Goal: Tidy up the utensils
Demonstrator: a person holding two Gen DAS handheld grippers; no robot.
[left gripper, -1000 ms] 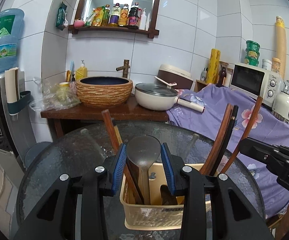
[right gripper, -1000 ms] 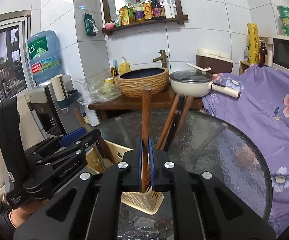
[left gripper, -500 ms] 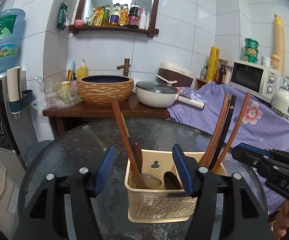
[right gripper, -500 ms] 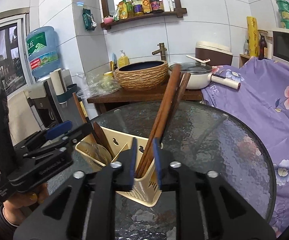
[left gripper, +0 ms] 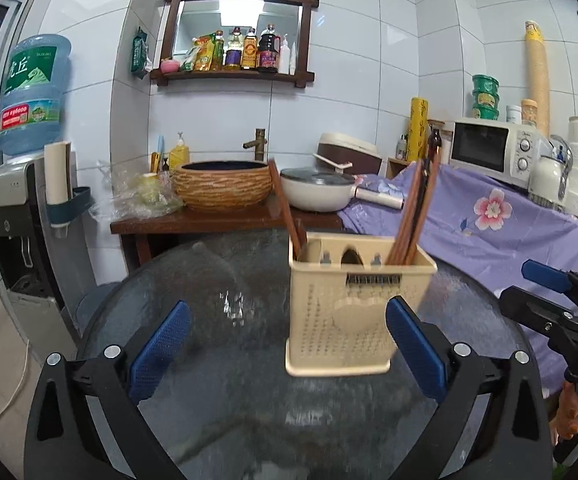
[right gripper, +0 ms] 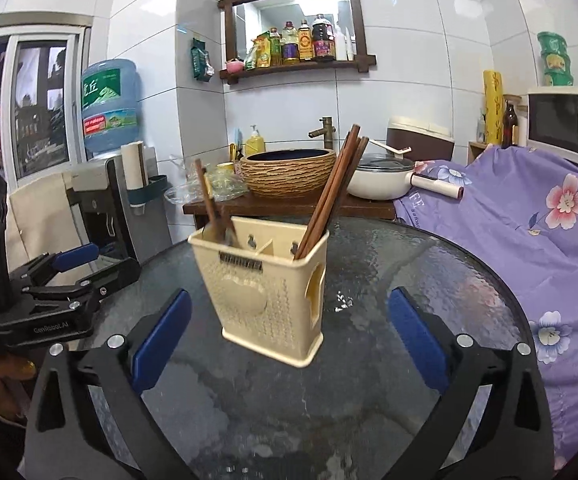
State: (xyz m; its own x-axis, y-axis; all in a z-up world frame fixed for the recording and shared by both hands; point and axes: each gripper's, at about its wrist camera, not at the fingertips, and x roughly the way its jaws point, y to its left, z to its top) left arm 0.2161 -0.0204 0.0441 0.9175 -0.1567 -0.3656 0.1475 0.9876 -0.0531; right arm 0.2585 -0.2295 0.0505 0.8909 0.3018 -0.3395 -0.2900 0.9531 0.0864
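Note:
A cream plastic utensil holder (left gripper: 349, 312) stands on the round glass table (left gripper: 217, 400); it also shows in the right wrist view (right gripper: 265, 288). Brown chopsticks (left gripper: 415, 216) lean in its right compartment, also seen in the right wrist view (right gripper: 335, 188). A wooden-handled spoon (left gripper: 285, 208) stands in its left compartment, in the right wrist view too (right gripper: 209, 204). My left gripper (left gripper: 287, 344) is open and empty, pulled back from the holder. My right gripper (right gripper: 289, 336) is open and empty, also back from it.
A wooden sink stand with a woven basin (left gripper: 221, 186) and a white pot (left gripper: 317, 192) is behind the table. A purple flowered cloth (left gripper: 501, 220) covers the counter at right, with a microwave (left gripper: 489, 148). A water dispenser (left gripper: 25, 184) stands at left.
My left gripper let go of the spoon and my right gripper let go of the chopsticks into the holder. Both opened wide and drew back and down from the holder.

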